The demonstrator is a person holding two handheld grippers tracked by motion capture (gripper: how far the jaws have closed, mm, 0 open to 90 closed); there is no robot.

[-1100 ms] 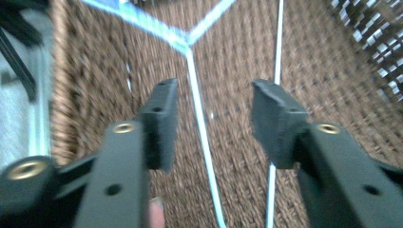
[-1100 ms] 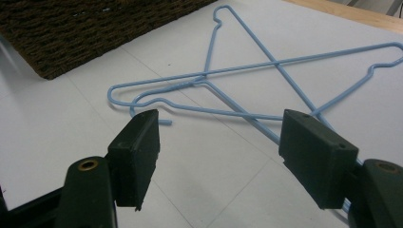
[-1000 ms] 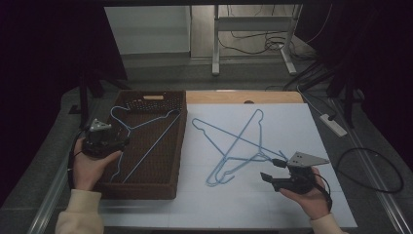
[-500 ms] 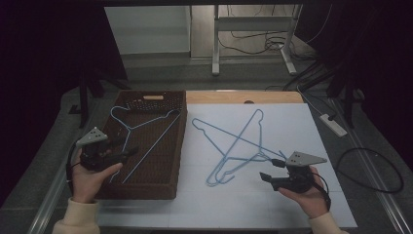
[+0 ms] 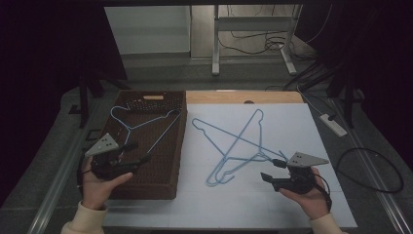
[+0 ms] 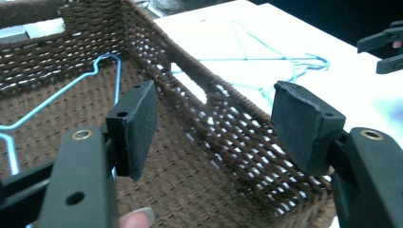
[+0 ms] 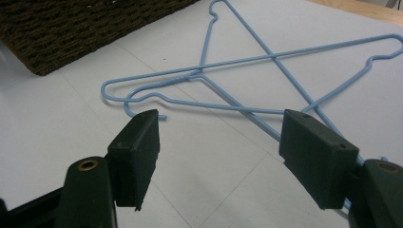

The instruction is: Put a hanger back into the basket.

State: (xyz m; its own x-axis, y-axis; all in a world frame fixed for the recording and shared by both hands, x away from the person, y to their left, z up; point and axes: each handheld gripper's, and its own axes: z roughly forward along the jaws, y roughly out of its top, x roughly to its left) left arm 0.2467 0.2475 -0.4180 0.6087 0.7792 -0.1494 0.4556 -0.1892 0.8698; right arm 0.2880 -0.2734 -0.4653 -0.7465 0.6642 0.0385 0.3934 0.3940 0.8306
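Observation:
One light-blue wire hanger (image 5: pixel 141 124) lies inside a brown wicker basket (image 5: pixel 160 181) at the table's left. My left gripper (image 5: pixel 139 151) hovers over the basket's near-left part. Its jaws have just been opening and stand open with nothing between them. Its own view looks past the left gripper (image 6: pixel 214 109) along the basket wall (image 6: pixel 237 128), with the hanger (image 6: pixel 57 95) on the basket floor. Two more blue hangers (image 5: pixel 238 146) lie crossed on the white tabletop. My right gripper (image 5: pixel 271 169) rests open just right of their hooks. The right gripper (image 7: pixel 218 142) faces the crossed hangers (image 7: pixel 247 61).
The white sheet (image 5: pixel 292 122) covers the table right of the basket. A bare wooden strip (image 5: pixel 243 96) runs along its far edge. A power strip (image 5: pixel 333 124) and cables (image 5: pixel 370 168) lie off the table's right side. The other gripper (image 6: pixel 385 47) shows far off in the left gripper view.
The left gripper has drawn back toward the basket's near-left side, and its jaws stand wider apart. The right gripper and all the hangers have stayed put.

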